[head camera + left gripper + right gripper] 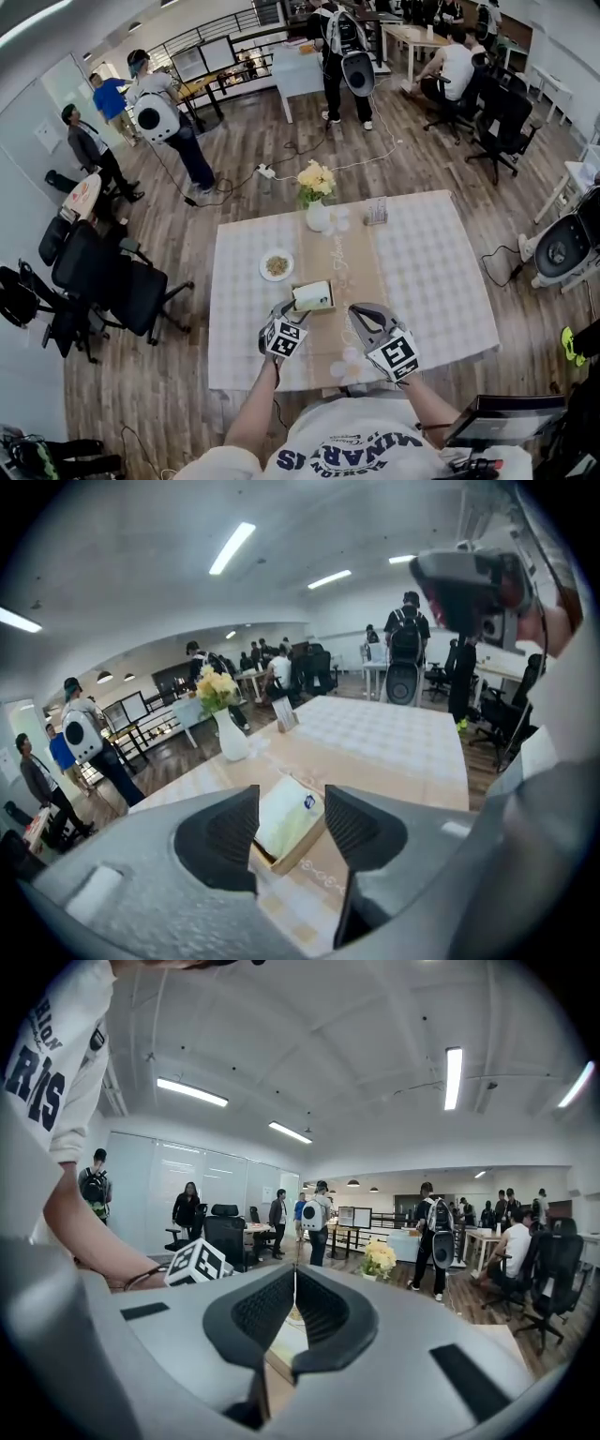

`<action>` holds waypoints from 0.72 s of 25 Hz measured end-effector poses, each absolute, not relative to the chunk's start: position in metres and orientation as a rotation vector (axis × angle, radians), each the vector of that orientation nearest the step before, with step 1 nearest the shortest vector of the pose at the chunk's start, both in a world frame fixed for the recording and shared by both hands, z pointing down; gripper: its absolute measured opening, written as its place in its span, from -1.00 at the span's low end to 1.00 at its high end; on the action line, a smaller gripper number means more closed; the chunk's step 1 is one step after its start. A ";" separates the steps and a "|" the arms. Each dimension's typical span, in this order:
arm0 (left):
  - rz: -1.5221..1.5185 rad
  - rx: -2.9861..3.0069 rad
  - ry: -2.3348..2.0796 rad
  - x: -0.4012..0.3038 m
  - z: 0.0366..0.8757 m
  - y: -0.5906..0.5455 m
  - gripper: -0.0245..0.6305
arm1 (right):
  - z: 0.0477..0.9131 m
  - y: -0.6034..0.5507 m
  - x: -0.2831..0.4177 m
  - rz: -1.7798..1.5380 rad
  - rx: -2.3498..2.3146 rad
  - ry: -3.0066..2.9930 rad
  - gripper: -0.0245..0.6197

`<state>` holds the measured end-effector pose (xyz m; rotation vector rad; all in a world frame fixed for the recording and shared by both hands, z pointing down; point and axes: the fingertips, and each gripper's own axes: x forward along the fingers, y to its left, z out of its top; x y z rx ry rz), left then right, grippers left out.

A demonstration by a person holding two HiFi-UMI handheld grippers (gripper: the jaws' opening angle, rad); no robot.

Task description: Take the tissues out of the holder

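left gripper (292,808) released, jaws apart, pointed down at the tissues (312,294), tissues upright in the holder (317,309) on the table (441,281) – just ahead of the jaws, right gripper (292,1290) clenched, empty, near the holder's right

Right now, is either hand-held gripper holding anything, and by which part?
Nothing is held. The left hand-held gripper stands open, not pressing the tissues in the holder; the right hand-held gripper is shut on nothing.
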<state>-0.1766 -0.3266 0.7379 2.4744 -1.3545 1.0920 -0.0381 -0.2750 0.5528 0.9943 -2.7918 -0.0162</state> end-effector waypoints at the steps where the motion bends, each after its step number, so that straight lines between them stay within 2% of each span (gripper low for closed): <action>1: 1.148 2.451 -1.309 -0.176 0.754 -0.334 -0.30 | 0.553 -0.276 -0.036 -0.013 1.005 -2.785 -0.90; 3: 1.248 2.401 -1.236 -0.177 0.784 -0.348 -0.23 | 0.553 -0.278 -0.032 -0.008 1.021 -2.778 -0.90; 8: 1.343 2.268 -1.172 -0.186 0.840 -0.380 -0.22 | 0.553 -0.283 -0.031 -0.002 1.038 -2.773 -0.90; 18: 1.479 2.085 -1.159 -0.196 0.891 -0.405 -0.23 | 0.562 -0.299 -0.017 0.025 1.074 -2.752 -0.90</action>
